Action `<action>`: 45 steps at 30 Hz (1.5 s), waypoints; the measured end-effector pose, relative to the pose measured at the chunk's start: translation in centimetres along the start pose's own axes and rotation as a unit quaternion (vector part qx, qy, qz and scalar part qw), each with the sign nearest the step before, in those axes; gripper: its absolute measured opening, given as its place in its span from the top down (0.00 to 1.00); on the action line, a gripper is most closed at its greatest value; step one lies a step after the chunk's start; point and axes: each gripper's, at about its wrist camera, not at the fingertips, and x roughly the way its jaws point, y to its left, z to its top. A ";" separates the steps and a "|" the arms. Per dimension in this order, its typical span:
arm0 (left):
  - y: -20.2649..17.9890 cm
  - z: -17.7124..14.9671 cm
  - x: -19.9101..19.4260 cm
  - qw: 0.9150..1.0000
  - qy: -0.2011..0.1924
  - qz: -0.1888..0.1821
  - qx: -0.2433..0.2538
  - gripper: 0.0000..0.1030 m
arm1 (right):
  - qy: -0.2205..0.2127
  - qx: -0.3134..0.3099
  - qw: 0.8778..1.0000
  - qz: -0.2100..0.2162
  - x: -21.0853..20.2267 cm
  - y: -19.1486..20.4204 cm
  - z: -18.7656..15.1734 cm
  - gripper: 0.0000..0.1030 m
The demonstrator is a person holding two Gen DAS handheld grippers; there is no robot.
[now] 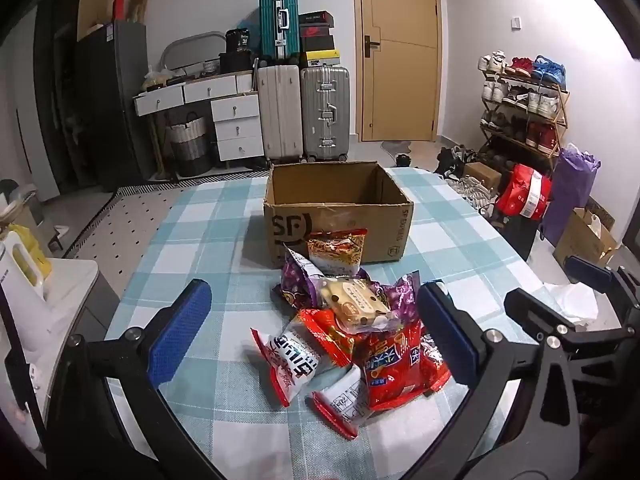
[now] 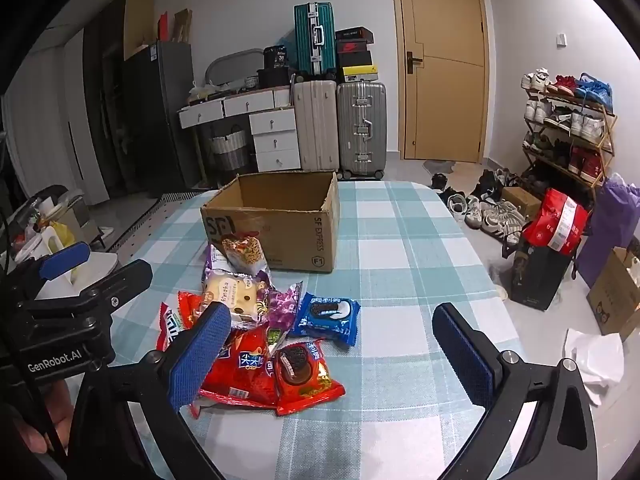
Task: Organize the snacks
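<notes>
- The left gripper [image 1: 316, 332] hovers over the near part of the counter [image 1: 208, 240], and its blue fingers [image 1: 180, 336] stand wide apart with nothing held between them.
- The right gripper [image 2: 340, 356] is just beside it, also with the fingers [image 2: 200, 356] wide open and empty.
- The snack packets [image 1: 344, 320] lie in a loose pile on the checked cloth, near the middle of the counter, and some overlap each other.
- A blue cookie packet [image 2: 326, 316] lies at the right side of the pile, and a red cookie packet [image 2: 304, 380] is at its near side.
- An open cardboard box [image 1: 340, 208] stands behind the pile, toward the far edge of the counter. A noodle snack packet [image 1: 336, 250] leans on its front wall.
</notes>
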 end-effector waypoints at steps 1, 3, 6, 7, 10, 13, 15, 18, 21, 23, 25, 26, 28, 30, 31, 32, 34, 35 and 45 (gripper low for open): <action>0.1 -0.1 -0.2 1.000 -0.022 -0.001 -0.009 0.01 | 0.002 0.001 1.000 0.000 0.0 0.0 0.0 0.00; 0.1 -0.1 -0.1 1.000 -0.013 -0.007 -0.006 0.01 | 0.003 -0.001 1.000 -0.001 0.1 0.2 0.0 0.00; 0.1 -0.1 0.0 1.000 -0.013 -0.005 -0.002 0.01 | 0.004 0.000 1.000 -0.009 0.1 0.2 0.5 0.00; 0.1 -0.1 0.1 1.000 -0.012 -0.006 -0.002 0.01 | -0.001 0.001 1.000 -0.007 0.1 0.1 0.3 0.00; -0.1 -0.3 0.1 1.000 -0.012 -0.004 -0.002 0.01 | -0.002 0.007 1.000 -0.003 -0.2 -0.4 0.0 0.00; 0.0 -0.2 0.2 1.000 -0.008 -0.009 -0.006 0.01 | -0.003 0.008 1.000 -0.003 -0.3 -0.5 -0.1 0.00; -0.2 -0.2 0.3 1.000 -0.006 -0.010 -0.005 0.01 | 0.002 0.005 1.000 -0.004 -0.1 -0.5 0.1 0.00; 0.3 -0.5 0.0 1.000 -0.006 -0.012 -0.008 0.01 | 0.001 0.006 1.000 -0.004 -0.1 -0.5 0.0 0.00; 0.3 -0.5 0.1 1.000 -0.006 -0.009 -0.010 0.01 | 0.003 0.006 1.000 -0.003 0.0 -0.4 0.0 0.00; 0.5 -0.5 0.2 1.000 -0.004 -0.007 -0.011 0.01 | 0.004 0.006 1.000 -0.003 0.0 -0.4 -0.1 0.00; 0.6 -0.5 0.4 1.000 -0.002 -0.008 -0.014 0.01 | 0.004 0.006 1.000 -0.003 0.1 -0.4 -0.1 0.00; 0.7 -0.5 0.4 1.000 -0.001 -0.008 -0.014 0.01 | 0.004 0.006 1.000 -0.003 0.1 -0.4 -0.1 0.00; 0.7 -0.5 0.4 1.000 -0.001 -0.008 -0.015 0.01 | 0.005 0.006 1.000 -0.002 0.1 -0.4 -0.1 0.00; 0.6 -0.5 0.4 1.000 0.000 -0.011 -0.014 0.01 | 0.005 0.006 1.000 -0.003 0.1 -0.4 -0.1 0.00; 0.6 -0.5 0.4 1.000 0.001 -0.012 -0.014 0.01 | 0.005 0.005 1.000 -0.002 0.1 -0.4 -0.1 0.00; 0.6 -0.6 0.4 1.000 0.001 -0.012 -0.013 0.01 | 0.005 0.006 1.000 -0.002 0.1 -0.4 -0.1 0.00; 0.6 -0.6 0.5 1.000 0.001 -0.013 -0.012 0.01 | 0.005 0.006 1.000 -0.002 0.1 -0.4 -0.2 0.00; 0.6 -0.7 0.5 1.000 0.002 -0.014 -0.012 0.01 | 0.005 0.005 1.000 -0.002 0.1 -0.4 -0.1 0.00; 0.2 -0.7 0.5 1.000 0.000 -0.019 -0.007 0.01 | 0.006 0.008 1.000 -0.001 0.1 -0.5 -0.2 0.00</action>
